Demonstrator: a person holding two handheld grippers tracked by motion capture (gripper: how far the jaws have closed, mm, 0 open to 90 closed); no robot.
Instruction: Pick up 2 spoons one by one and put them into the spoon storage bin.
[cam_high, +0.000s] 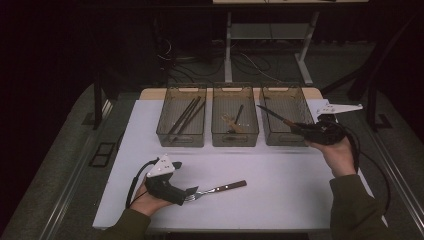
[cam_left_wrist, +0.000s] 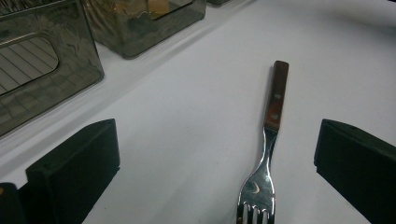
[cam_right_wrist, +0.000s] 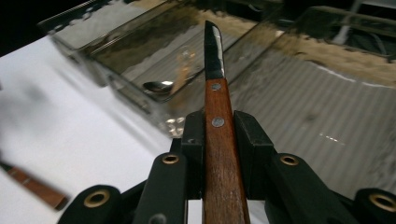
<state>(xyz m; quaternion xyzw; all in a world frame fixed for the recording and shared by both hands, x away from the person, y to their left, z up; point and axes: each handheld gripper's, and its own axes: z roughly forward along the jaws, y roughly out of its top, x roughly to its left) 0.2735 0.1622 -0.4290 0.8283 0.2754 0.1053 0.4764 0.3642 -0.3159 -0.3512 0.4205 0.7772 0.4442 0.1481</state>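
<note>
A knife (cam_high: 276, 115) with a wooden handle and dark blade hangs over the front of the right bin (cam_high: 285, 139), blade pointing left. My right gripper (cam_high: 301, 128) is shut on its handle. In the right gripper view the pads (cam_right_wrist: 247, 140) press both sides of the handle (cam_right_wrist: 219, 154) and the blade (cam_right_wrist: 213, 51) points away over the bins. A fork (cam_high: 223, 188) with a wooden handle lies on the white mat (cam_high: 280, 195) near the front. My left gripper (cam_high: 192, 193) rests on the mat, open, with the fork's tines (cam_left_wrist: 258, 198) between its jaws, untouched.
Three translucent bins stand in a row at the back. The left bin (cam_high: 180, 137) holds dark sticks, and the middle bin (cam_high: 235, 138) holds spoons (cam_right_wrist: 158, 87). Cables trail from both grippers. Beyond the table are a dark floor and table legs.
</note>
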